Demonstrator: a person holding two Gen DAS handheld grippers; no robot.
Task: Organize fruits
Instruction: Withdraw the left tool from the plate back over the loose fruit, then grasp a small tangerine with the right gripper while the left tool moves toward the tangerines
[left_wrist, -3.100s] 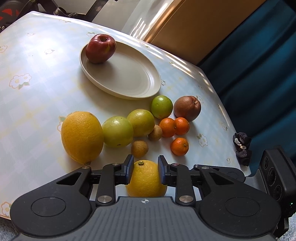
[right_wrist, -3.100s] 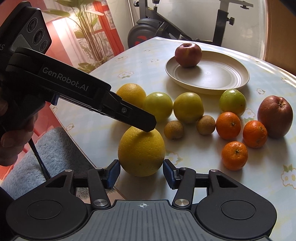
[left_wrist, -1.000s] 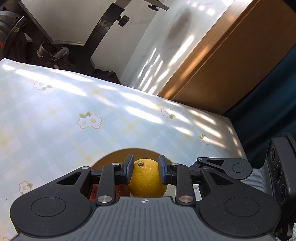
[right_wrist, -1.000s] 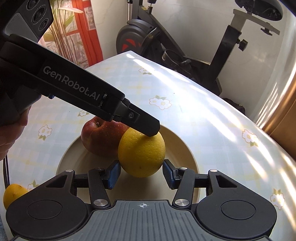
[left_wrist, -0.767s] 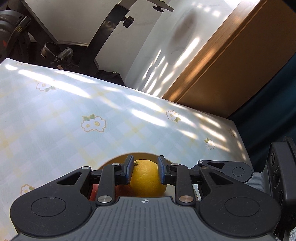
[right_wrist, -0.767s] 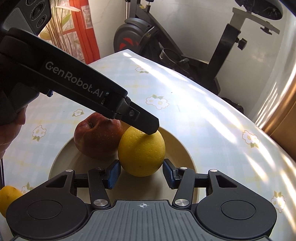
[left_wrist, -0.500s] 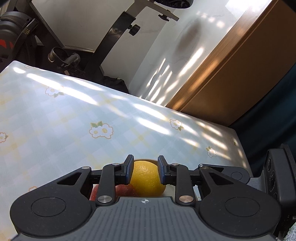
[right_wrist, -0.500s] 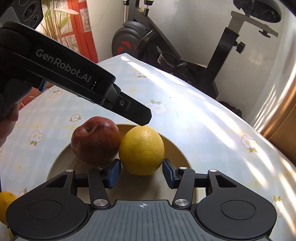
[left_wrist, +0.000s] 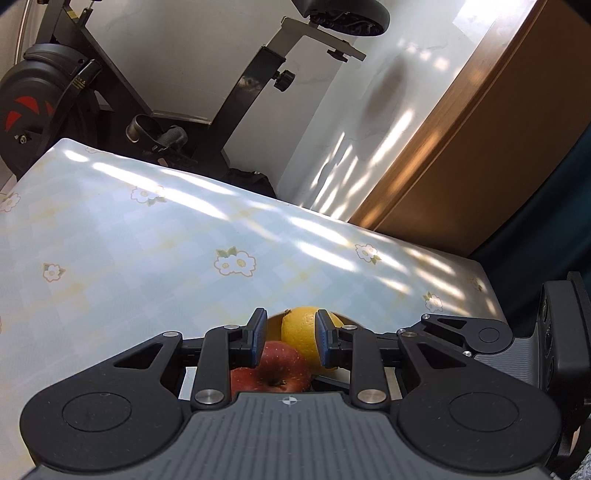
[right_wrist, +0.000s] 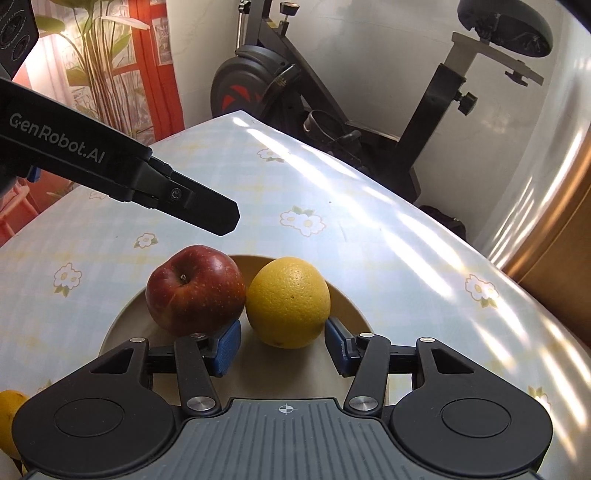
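While the left gripper (right_wrist: 207, 214) hangs above the fruit with its fingers parted and holding nothing, the large yellow dimpled citrus (right_wrist: 288, 302) sits on the round beige plate (right_wrist: 356, 308), touching the dark red apple (right_wrist: 195, 291) to its left. Just behind the citrus, the right gripper (right_wrist: 282, 347) stands with its blue-padded fingers (right_wrist: 226, 345) spread wider than the fruit and clear of it, over the pale floral tablecloth (right_wrist: 388, 240).
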